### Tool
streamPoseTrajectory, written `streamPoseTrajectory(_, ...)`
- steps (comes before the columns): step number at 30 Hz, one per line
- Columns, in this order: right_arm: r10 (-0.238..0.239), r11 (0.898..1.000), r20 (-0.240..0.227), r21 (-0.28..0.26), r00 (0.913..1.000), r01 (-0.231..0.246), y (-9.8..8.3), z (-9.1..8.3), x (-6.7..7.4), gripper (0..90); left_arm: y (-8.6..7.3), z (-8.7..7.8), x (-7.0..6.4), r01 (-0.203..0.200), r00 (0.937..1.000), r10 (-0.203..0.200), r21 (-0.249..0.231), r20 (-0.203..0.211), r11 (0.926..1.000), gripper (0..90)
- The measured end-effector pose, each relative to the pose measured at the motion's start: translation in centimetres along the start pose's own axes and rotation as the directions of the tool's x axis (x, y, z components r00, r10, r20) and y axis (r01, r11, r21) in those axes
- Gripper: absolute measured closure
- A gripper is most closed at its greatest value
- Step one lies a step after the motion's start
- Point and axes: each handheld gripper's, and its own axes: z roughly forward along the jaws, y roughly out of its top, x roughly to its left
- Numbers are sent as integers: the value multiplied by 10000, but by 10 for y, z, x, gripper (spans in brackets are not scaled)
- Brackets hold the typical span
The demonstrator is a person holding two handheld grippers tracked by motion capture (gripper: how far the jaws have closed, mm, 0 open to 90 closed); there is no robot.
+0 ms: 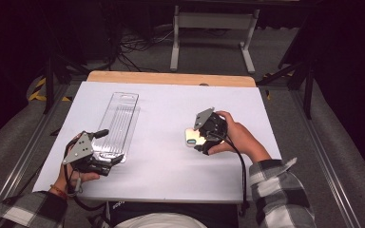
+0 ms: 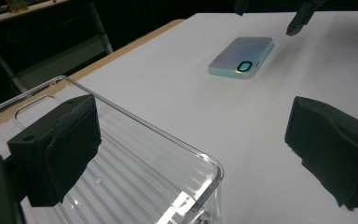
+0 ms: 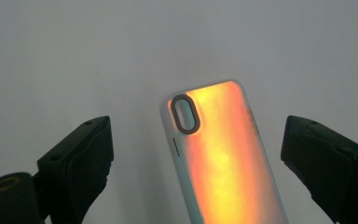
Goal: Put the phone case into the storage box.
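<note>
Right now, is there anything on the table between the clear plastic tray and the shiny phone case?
Nothing: bare white table separates the clear tray from the phone case, seen in the high view.

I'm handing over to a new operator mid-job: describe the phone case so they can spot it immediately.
On the white table, look right of centre, just under the right gripper, whose jaws are open above it. There lies the phone case, flat, camera cutout showing. Unlike the long clear plastic tray at the left gripper, it is small, opaque and iridescent.

White table (image 1: 161, 166) — clear tray (image 1: 119, 121), phone case (image 1: 193, 137)
</note>
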Motion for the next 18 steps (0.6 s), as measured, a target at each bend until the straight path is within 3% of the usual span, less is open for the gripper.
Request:
streamPoseTrajectory(8, -363, 9906, -651, 1290, 9972, 445, 10, 33, -12, 116, 0, 0, -5, -137, 9997, 135, 100, 217, 9999, 44)
streamPoseTrajectory(13, -514, 9836, -951, 1678, 9941, 669, 15, 48, -22, 122, -2, -1, -7, -202, 9996, 196, 301, 199, 9993, 45)
streamPoseTrajectory(18, -874, 9736, -1433, 1974, 9858, 1150, 22, 59, -28, 140, -5, -6, -10, -206, 9998, 204, 365, 61, 9991, 45)
